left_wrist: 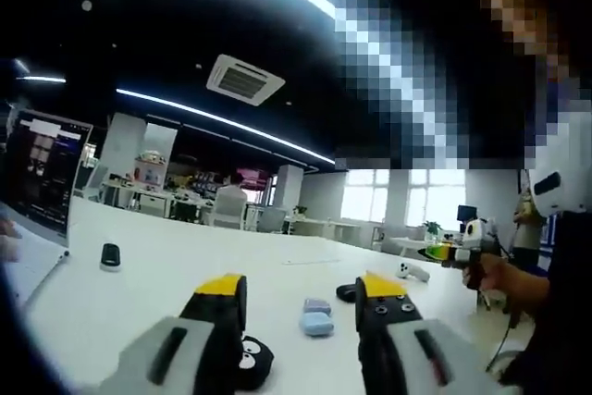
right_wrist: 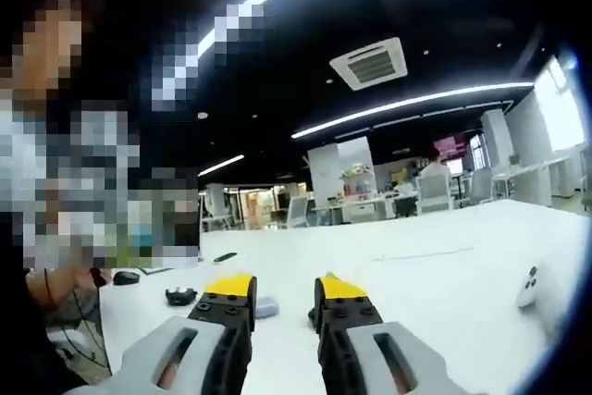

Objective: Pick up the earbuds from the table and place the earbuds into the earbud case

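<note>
In the left gripper view a light blue earbud case (left_wrist: 316, 324) lies on the white table (left_wrist: 166, 256), with a greyer blue part (left_wrist: 317, 305) just behind it. I cannot tell whether that part is its lid. My left gripper (left_wrist: 301, 289) is open, its yellow-tipped jaws on either side of the case and short of it. A small black item (left_wrist: 346, 291) lies by the right jaw, too small to identify. My right gripper (right_wrist: 285, 289) is open and holds nothing. A blue-grey piece (right_wrist: 266, 307) peeks out beside its left jaw. The right gripper (left_wrist: 453, 252) also enters at the right, held in a hand.
A black round object with eyes (left_wrist: 252, 363) sits by the left jaw. A white controller (left_wrist: 413, 271) (right_wrist: 529, 286) lies on the table. A laptop (left_wrist: 42, 182) stands at the left near a small black device (left_wrist: 110, 254). A black item (right_wrist: 180, 296) lies near a person.
</note>
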The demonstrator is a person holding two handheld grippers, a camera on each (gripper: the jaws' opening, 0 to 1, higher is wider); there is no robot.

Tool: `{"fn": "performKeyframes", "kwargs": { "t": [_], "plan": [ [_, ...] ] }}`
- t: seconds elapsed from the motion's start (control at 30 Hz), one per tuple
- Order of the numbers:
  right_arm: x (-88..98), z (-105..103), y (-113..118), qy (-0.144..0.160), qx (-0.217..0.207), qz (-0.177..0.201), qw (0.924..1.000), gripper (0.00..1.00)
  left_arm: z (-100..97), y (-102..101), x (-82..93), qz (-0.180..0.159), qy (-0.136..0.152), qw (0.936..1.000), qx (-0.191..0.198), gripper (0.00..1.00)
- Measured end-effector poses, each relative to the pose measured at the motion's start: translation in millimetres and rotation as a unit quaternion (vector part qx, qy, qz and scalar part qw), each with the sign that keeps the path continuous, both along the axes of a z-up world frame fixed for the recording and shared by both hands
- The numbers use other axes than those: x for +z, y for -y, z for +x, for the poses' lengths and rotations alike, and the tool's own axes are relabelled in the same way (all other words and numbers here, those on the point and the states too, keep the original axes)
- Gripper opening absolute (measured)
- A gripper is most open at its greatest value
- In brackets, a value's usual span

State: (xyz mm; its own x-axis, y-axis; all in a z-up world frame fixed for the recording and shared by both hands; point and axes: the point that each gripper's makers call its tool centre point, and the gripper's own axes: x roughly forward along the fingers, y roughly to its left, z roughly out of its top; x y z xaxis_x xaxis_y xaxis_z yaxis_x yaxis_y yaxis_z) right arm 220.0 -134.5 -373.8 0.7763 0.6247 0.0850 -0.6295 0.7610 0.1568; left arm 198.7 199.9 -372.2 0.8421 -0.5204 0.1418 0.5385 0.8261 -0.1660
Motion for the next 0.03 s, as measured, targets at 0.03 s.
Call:
{"fn": "performKeyframes", "kwargs": {
  "t": [0.03],
  "plan": [
    [0.0, 0.0, 0.0, 0.0, 0.0, 0.0, 1.0, 0.24, 0.0, 0.0, 0.0, 0.0, 0.0, 1.0, 0.0, 0.49]
  ]
}}
